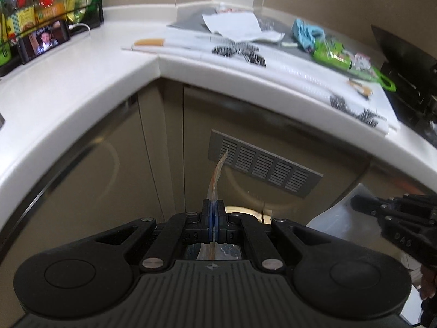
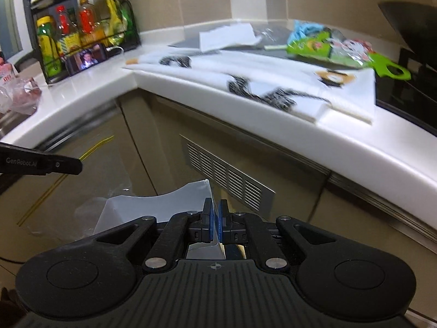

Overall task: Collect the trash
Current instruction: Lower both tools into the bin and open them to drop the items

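Below the counter (image 1: 82,87), a clear wrapper (image 1: 217,175) is being pinched edge-on by the closed left gripper (image 1: 213,218), in front of the cabinet vent (image 1: 262,164). Just to the right, a white bag (image 2: 164,205) is being gripped at its rim by the right gripper (image 2: 215,218), its fingers narrowed onto the film. More trash, including a green packet (image 2: 308,46) and blue scrap (image 1: 306,31), is being left far right on the counter, while a phone (image 1: 42,41) is playing far left.

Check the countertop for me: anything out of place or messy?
Yes. Loose litter lies across the white counter: a green wrapper, a blue crumpled piece and white paper, scattered, not binned.
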